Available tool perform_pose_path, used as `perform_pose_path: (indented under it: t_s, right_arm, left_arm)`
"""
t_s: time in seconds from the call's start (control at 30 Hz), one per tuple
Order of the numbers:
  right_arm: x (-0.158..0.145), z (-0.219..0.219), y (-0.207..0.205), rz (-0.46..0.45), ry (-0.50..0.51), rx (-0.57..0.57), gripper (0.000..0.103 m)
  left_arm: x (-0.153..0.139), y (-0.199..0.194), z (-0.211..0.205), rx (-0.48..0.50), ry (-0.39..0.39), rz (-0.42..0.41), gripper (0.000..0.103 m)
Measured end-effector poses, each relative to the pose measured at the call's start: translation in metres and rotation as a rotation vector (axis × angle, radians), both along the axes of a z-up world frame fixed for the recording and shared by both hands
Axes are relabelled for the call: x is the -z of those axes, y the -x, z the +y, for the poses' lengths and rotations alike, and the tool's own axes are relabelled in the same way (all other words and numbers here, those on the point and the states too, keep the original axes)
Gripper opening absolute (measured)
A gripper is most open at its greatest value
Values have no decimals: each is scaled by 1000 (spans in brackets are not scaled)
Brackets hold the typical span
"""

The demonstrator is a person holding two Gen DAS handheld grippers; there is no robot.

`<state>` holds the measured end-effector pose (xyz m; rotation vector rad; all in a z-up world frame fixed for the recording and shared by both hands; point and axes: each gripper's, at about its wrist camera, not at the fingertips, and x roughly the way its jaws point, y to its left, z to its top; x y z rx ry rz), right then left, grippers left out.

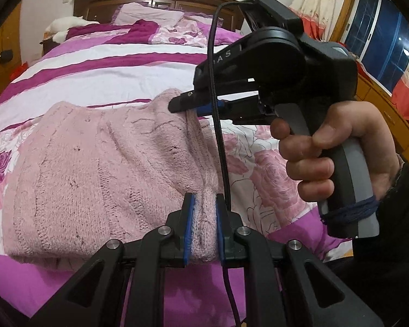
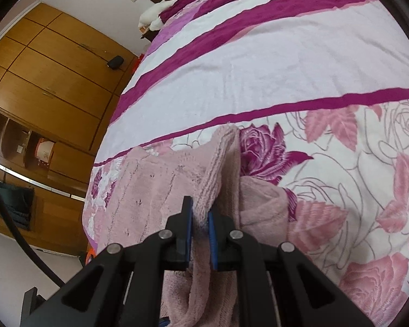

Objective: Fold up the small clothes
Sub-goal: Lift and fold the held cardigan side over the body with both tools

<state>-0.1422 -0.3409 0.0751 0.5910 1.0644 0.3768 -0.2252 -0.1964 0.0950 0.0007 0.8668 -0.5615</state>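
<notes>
Both my left fingers (image 1: pixel 204 207) and right fingers (image 2: pixel 200 212) clench one edge of the pink sweater (image 1: pixel 81 163) on the bed (image 1: pixel 122 81); I should lower it evenly, edges aligned, before releasing.

From my left cam the pink knitted sweater (image 1: pixel 95 169) covers the bed's floral cover beneath it, and its near hem drops behind the left gripper (image 1: pixel 204 218) frame. The person's right hand (image 1: pixel 338 152) is cut at the dark sleeve by the pic edge. Right cam: sweater's lower part (image 2: pixel 204 286) runs off the bottom, behind the right gripper (image 2: pixel 200 218). Small black item on the brown wooden wardrobe (image 2: pixel 54 81) too small to ID.
</notes>
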Motion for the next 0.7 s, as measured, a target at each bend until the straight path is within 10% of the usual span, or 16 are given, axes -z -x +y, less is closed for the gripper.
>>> perform_pose_path:
  t_s: [0.43, 0.57, 0.7]
  right_arm:
    - [1, -9, 25, 47, 22, 63, 11]
    - [20, -17, 20, 106, 96, 129, 15]
    - [35, -18, 24, 144, 150, 193, 22]
  left_arm:
    - [3, 11, -4, 57, -12, -31, 0]
    - [11, 1, -2, 233, 87, -3, 0]
    - [-18, -1, 57, 166, 241, -19, 0]
